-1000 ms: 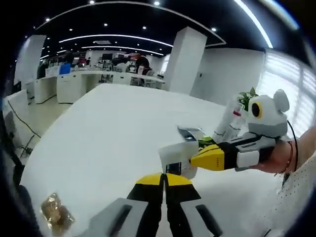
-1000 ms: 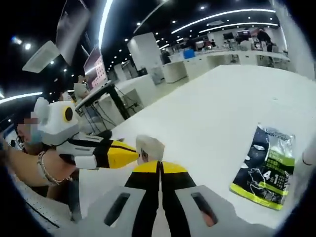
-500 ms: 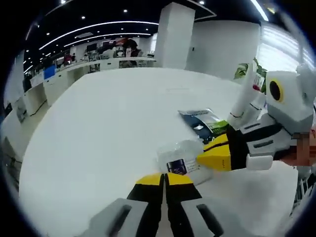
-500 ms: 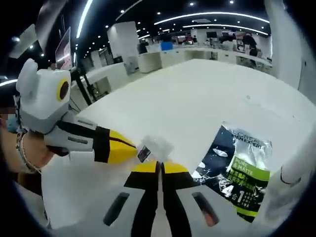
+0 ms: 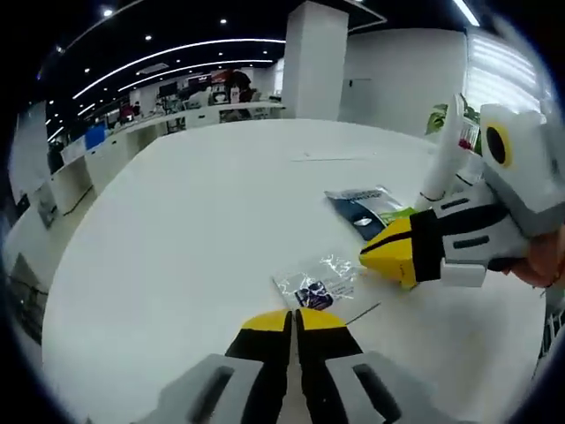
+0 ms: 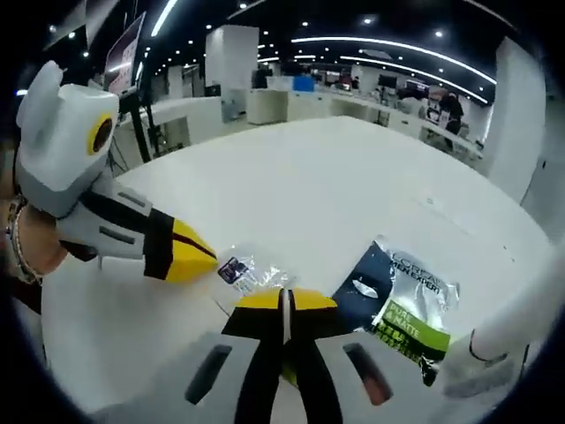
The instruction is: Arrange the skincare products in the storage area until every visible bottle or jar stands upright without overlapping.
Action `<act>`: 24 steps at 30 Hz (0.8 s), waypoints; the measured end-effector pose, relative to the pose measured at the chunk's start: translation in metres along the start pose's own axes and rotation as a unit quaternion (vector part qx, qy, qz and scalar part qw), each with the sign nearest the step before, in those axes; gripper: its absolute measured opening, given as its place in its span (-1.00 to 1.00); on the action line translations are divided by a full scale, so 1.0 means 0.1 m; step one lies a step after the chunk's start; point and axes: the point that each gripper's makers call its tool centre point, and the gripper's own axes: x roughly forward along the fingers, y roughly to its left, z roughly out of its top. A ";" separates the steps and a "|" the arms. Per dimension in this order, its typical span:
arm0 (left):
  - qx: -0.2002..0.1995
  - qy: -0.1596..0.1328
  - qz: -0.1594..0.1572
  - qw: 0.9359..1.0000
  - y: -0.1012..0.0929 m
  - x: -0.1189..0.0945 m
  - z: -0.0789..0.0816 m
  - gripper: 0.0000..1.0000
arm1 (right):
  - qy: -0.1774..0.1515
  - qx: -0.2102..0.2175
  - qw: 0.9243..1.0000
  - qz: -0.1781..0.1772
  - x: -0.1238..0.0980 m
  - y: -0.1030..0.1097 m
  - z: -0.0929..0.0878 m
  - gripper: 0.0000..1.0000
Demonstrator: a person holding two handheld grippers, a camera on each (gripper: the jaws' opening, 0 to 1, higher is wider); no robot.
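A small clear plastic sachet lies flat on the white table, just beyond my left gripper, whose yellow-tipped jaws are shut with nothing between them. My right gripper comes in from the right, shut, its tip close beside the sachet. In the right gripper view the sachet lies between my right gripper and the left gripper. A dark packet with a green band lies flat farther on. A tall white bottle stands upright behind it.
The white bottle shows at the right edge of the right gripper view. A green plant stands behind the bottle. A hand with a bracelet holds the left gripper. Office desks and a white pillar lie beyond the table's far edge.
The clear sachet, earlier lifted off the table at the gripper tips, now lies flat on the table. Both grippers have drawn slightly away from it. Both cameras have tilted down.
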 end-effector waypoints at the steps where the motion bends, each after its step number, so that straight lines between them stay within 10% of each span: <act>1: 0.002 -0.001 0.001 1.000 0.00 0.01 0.00 -0.95 | 0.002 -0.007 1.000 0.003 0.01 0.03 -0.01 -1.00; 6: 0.016 -0.008 0.005 1.000 -0.01 0.01 0.02 -0.90 | 0.062 -0.039 0.997 0.016 0.07 0.14 -0.23 -1.00; 16: -0.014 -0.088 0.049 0.995 0.25 -0.43 0.27 -0.57 | 0.037 -0.067 0.997 0.013 0.05 0.10 -0.14 -1.00; 20: -0.023 -0.134 0.080 0.988 0.43 -0.83 0.30 -0.58 | -0.055 0.006 0.998 0.015 -0.12 0.07 0.20 -1.00; 24: -0.057 -0.146 0.144 0.977 0.79 -1.33 -0.05 -0.59 | -0.093 0.058 0.994 0.026 -0.29 0.08 0.35 -0.99</act>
